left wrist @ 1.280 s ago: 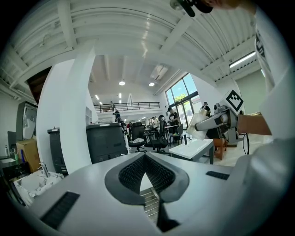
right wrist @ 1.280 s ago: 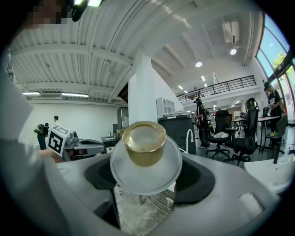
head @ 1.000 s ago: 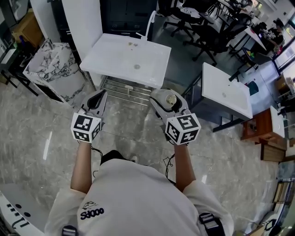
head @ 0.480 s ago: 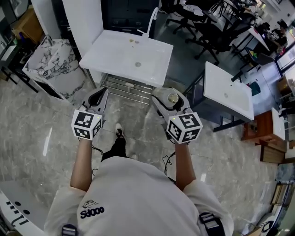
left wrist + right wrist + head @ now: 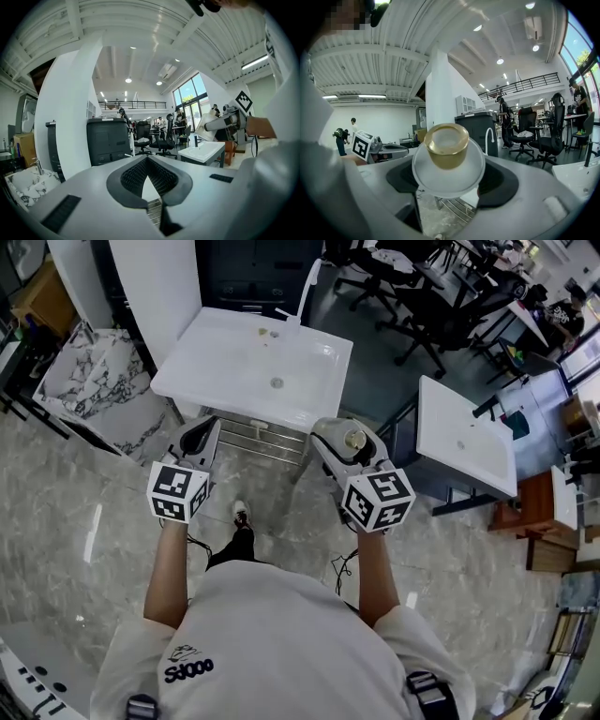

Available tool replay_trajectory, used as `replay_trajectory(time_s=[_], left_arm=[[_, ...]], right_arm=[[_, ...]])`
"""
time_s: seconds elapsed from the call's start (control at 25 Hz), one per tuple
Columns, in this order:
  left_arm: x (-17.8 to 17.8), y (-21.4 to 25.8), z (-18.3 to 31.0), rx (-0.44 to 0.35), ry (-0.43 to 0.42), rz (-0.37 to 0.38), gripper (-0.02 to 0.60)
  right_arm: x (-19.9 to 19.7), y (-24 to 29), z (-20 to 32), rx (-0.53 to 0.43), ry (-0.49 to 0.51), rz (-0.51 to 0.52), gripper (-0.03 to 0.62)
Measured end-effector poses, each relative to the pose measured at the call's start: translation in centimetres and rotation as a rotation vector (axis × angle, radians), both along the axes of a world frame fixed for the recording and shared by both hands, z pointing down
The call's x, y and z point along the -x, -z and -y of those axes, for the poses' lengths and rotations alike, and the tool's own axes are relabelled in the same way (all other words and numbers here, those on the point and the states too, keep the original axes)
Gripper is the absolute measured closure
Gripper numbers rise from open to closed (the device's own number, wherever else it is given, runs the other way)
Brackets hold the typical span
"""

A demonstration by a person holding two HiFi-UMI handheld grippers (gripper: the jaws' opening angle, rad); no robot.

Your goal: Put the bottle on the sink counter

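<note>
Your right gripper is clenched on the bottle. In the right gripper view both jaws press the white body from either side, with the gold cap facing the camera. The bottle is off the sink counter, up in the air in that grip. From the head view it sits just outside the counter's near right corner, over the marble floor, not over the white top. How high it is against the counter can't be told.

Your left gripper is closed with nothing in it. In the left gripper view the black ribbed pads meet at the tips and only a small gap shows below them. In the head view it sits just short of the counter's near edge, toward the left side, above the metal rack under the counter. The two grippers are level with each other and well apart, marker cubes toward you.

The counter's drain is near the middle and the faucet stands at the far edge, right of centre. A few small bits lie by the far edge; can't tell what they are.

A second white sink stands to the right, apart from the counter. A marble-patterned basin is off its left side. Black office chairs are beyond its far right corner.
</note>
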State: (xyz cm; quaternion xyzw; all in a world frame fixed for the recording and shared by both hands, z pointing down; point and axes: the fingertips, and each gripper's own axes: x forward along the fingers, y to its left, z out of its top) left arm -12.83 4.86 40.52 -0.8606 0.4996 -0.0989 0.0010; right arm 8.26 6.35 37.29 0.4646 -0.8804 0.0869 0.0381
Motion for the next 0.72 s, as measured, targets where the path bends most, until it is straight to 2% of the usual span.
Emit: replay_trajectory(time_s=[0.44, 0.72], left_arm=[[0.3, -0.4, 11.2, 0.025, -0.054, 0.001, 0.581], [0.6, 0.1, 16.9, 0.027, -0.094, -0.005, 0.581]], right_arm=[[0.5, 0.1, 10.0, 0.013, -0.049, 0.011, 0.249], [0.6, 0.4, 14.5, 0.019, -0.096, 0.010, 0.249]])
